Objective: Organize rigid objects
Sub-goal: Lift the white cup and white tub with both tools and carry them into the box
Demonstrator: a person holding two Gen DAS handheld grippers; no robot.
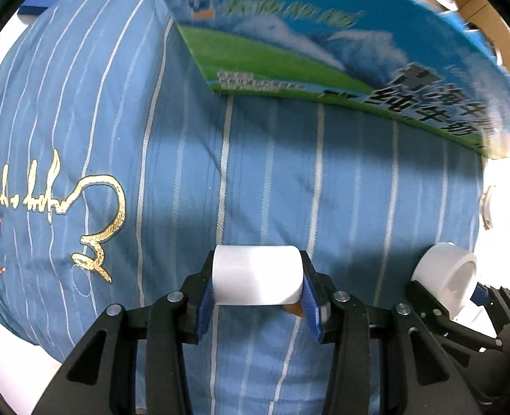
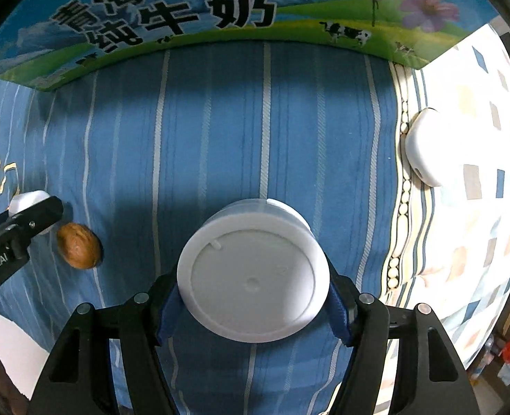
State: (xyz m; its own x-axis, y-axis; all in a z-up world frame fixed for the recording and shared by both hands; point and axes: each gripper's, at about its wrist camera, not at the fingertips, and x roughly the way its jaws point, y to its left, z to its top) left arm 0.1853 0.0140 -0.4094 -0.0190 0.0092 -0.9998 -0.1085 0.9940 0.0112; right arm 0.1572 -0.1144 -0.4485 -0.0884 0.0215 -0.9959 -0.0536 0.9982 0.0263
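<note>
White smooth cylinders (image 1: 257, 279) (image 2: 253, 278) in claws (image 1: 256, 294) (image 2: 255, 306)

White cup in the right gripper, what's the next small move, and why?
Probably carry it forward and up toward the milk carton box. The right gripper is shut on the white cup, base facing the camera, above the striped blue cloth, with nothing between it and the box.

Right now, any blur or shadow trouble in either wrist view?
Left wrist: milk carton motion-blurred, print smeared; white cylinder in the left hand-held gripper sharp; shadow band across the striped cloth. Right wrist: carton print legible, white cup sharp, fisheye bends the carton edge.
</note>
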